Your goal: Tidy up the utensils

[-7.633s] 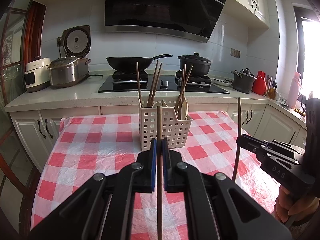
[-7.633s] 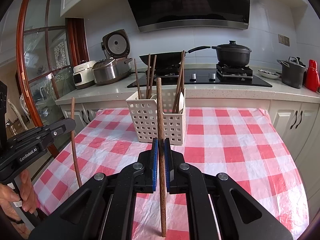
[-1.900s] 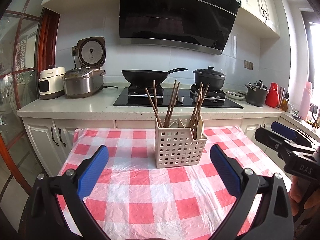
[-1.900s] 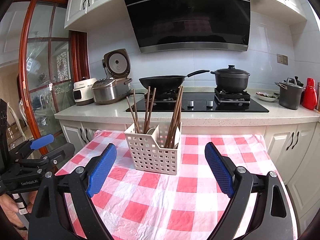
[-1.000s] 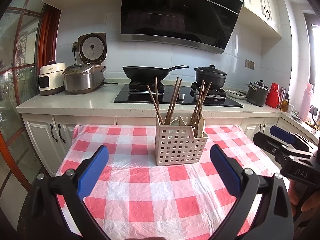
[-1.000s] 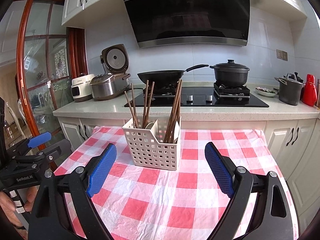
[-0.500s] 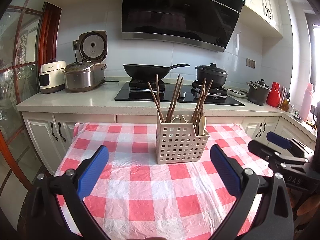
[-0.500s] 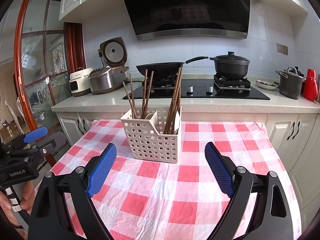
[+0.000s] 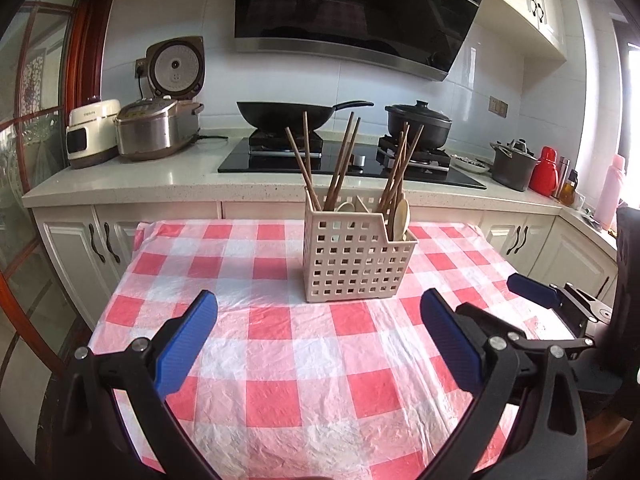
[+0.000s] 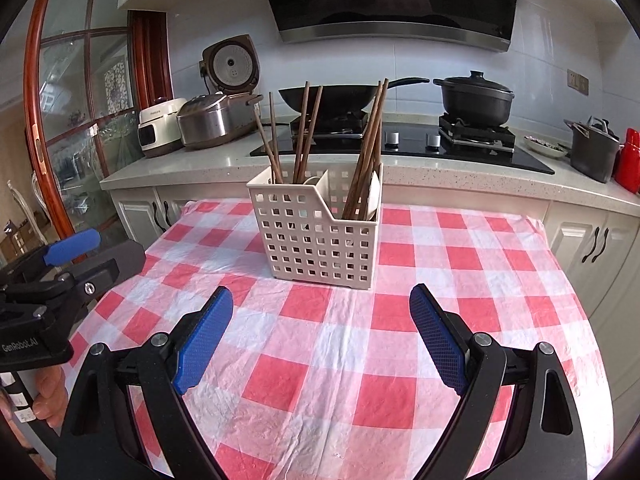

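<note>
Looking done, pretty much: chopsticks (image 9: 340, 160) & spoons (image 9: 401, 216) sit upright in basket (image 9: 352, 260) mid counter (image 9: 280, 360). Left tool (image 9: 320, 344) & right tool (image 10: 320, 336) both spread apart, empty; nothing loose left.

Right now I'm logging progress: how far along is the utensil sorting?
It looks finished. Chopsticks and spoons stand in the white basket. Nothing is in hand: the left gripper and right gripper are open and empty. No loose utensils show on the checked tablecloth.
</note>
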Available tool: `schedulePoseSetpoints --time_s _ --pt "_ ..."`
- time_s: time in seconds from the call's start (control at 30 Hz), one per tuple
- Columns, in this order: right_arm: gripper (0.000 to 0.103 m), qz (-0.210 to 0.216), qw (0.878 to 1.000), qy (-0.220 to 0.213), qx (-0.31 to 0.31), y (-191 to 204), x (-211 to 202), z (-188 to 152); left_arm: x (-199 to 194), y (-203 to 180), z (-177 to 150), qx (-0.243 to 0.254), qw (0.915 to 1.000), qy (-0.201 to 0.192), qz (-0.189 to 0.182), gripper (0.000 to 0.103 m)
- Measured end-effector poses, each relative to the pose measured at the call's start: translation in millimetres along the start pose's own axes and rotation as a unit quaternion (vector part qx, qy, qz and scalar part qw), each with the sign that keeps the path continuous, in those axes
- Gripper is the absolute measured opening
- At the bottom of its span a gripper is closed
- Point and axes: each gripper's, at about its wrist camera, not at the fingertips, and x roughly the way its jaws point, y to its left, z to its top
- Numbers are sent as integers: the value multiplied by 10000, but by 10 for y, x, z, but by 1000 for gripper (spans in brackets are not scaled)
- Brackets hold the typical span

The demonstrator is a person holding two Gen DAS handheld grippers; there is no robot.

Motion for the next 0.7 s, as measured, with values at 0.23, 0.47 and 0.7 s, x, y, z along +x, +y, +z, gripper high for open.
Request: schedulePoseSetpoints --time_s 0.23,0.47,0.7 --pt "85 8 9999 92 69 -38 86 -26 111 134 -39 -284 9995 129 80 98" --pt "85 46 9999 98 69 -24 100 -27 109 163 -40 -335 9993 92 140 98" --pt "85 74 9997 -158 151 -54 -25 16 27 123 -12 -227 9996 -50 186 98"
